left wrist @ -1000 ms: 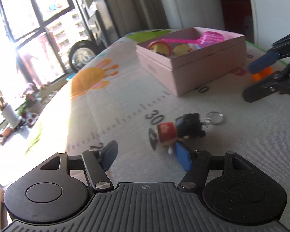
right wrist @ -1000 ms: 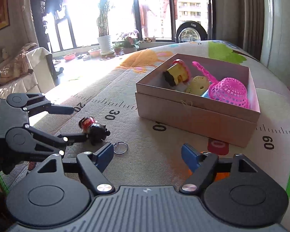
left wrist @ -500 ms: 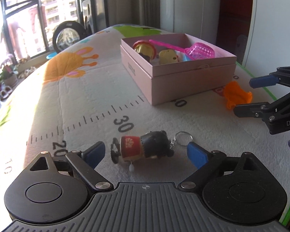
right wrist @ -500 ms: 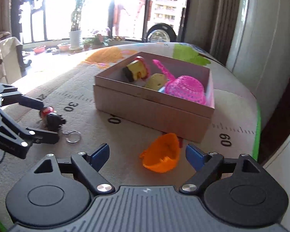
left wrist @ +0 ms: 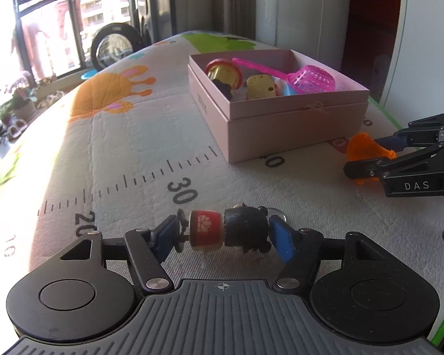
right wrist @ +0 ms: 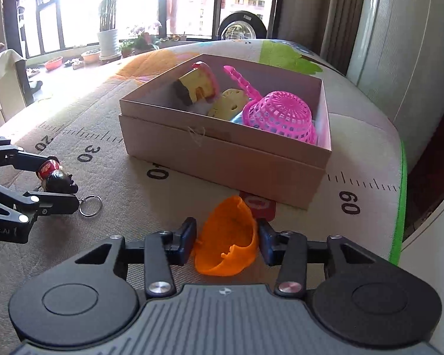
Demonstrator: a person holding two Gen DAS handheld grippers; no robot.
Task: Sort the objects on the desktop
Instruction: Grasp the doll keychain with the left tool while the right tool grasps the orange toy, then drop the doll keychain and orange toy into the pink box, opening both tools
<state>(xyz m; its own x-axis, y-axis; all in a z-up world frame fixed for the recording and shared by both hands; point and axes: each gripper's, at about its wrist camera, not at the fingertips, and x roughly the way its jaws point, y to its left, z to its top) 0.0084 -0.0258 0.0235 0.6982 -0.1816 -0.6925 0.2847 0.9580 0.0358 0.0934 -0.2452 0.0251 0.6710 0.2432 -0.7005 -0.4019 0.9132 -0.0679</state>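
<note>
Sunlit room, big windows behind; a padded play mat (left wrist: 109, 136) with a printed ruler covered the work surface. Pink box (left wrist: 281, 118) sat open on the mat, already holding a pink net scoop (right wrist: 278, 115) and two yellow toys.

Left gripper (left wrist: 222, 233): jaws closing, about half open. Doll keychain (left wrist: 228, 230) lay on the mat, in front of the box and off to its left, well apart from it. Its long axis ran straight across the gap from one finger to the other, feet toward one pad, head and key ring (right wrist: 90, 205) toward the other. Both pads looked to be touching its ends.

Right gripper (right wrist: 226, 239): jaws closing, narrower gap. Orange cup (right wrist: 228, 239) lay tipped on its side just in front of the box's near right corner, between the fingers, both pads apparently against its rim.

Judgement: each hand had its own piece; the right one was nearer the box, so the cup likely has the shorter carry. The endwise hold on the doll looked prone to pivoting.
</note>
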